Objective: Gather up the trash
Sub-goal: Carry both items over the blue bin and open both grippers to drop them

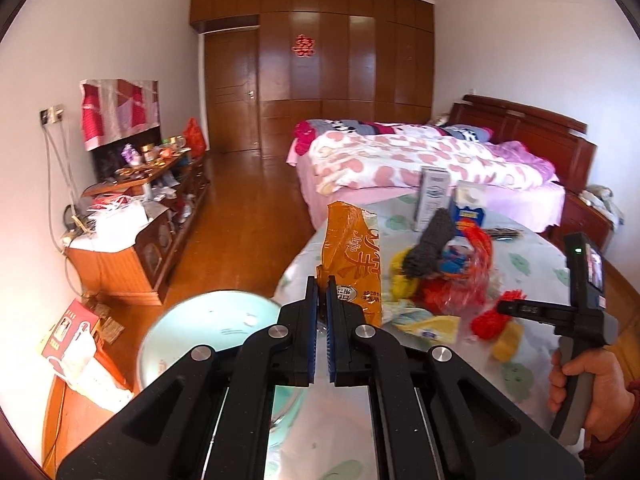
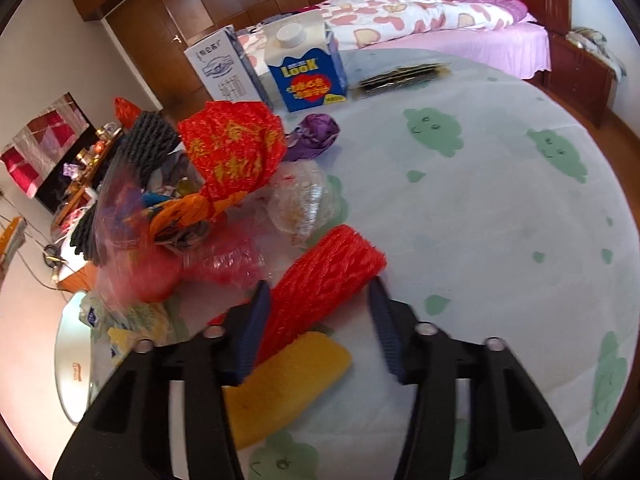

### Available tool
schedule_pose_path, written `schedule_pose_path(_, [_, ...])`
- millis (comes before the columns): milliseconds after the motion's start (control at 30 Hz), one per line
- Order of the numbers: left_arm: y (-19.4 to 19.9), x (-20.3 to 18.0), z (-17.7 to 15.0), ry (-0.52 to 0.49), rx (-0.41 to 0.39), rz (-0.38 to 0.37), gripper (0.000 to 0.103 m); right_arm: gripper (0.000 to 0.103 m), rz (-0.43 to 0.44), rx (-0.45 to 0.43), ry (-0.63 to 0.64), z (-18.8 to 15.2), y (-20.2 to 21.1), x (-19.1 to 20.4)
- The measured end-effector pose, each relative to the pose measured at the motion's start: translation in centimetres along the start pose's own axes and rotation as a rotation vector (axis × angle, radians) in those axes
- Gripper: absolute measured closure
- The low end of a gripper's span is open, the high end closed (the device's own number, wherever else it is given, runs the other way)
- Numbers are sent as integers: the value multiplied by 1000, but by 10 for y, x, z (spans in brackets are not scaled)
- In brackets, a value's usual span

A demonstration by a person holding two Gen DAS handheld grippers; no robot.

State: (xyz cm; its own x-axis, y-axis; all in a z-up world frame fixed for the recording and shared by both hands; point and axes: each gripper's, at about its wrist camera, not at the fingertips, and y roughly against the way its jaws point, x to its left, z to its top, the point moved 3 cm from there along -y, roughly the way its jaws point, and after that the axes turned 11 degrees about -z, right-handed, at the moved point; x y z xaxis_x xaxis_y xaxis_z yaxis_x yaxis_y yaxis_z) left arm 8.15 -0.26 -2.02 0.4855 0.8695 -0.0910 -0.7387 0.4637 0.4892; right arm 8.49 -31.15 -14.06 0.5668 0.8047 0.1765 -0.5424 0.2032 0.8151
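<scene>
Left gripper (image 1: pixel 322 280) is closed on the lower edge of an orange snack wrapper (image 1: pixel 352 256), holding it upright just past the table's left edge, above a pale green bin (image 1: pixel 208 332) standing on the floor beside that edge. Right gripper (image 2: pixel 316 292) is open, its jaws spread to either side of the near end of a red foam net sleeve (image 2: pixel 328 276) lying on the round table (image 2: pixel 480 200); whether either pad touches the sleeve cannot be told because of motion blur. This sleeve lies directly ahead of the right gripper, its long axis running away and to the right, roughly in line with the fingers, so the jaws would likely close across its width. A yellow foam piece (image 2: pixel 280 380) lies touching the sleeve on its near left side, partly under the left finger. Further left sits the main heap of trash (image 2: pixel 192 208), a jumble of red, clear and dark wrappings. Two cartons (image 2: pixel 308 72) stand at the table's far edge. Much of the bin is hidden behind the left gripper, and its contents are hard to make out
</scene>
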Motion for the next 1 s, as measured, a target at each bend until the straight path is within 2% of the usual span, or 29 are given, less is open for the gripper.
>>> schedule_pose_path(133, [1, 18, -6, 25, 5, 47, 100, 93, 21, -27, 15, 2, 9, 1])
schedule_pose_path(233, [-1, 33, -9, 62, 18, 69, 100, 93, 20, -84, -1, 8, 27, -4])
schedule_pose_path(367, [1, 48, -11, 85, 14, 105, 100, 94, 21, -217, -6, 18, 67, -3])
schedule_pose_path(533, [8, 66, -11, 119, 13, 166, 100, 94, 93, -315, 86, 24, 104, 36])
schedule_pose_path(767, [10, 96, -13, 151, 52, 234, 100, 93, 253, -310, 276, -2, 115, 134])
schedule_pose_path(833, [11, 105, -14, 161, 60, 252, 100, 93, 298, -281, 330, -14, 110, 166])
schedule_pose_path(1000, [4, 123, -23, 176, 106, 270, 100, 93, 348, -228, 434, -38, 96, 225])
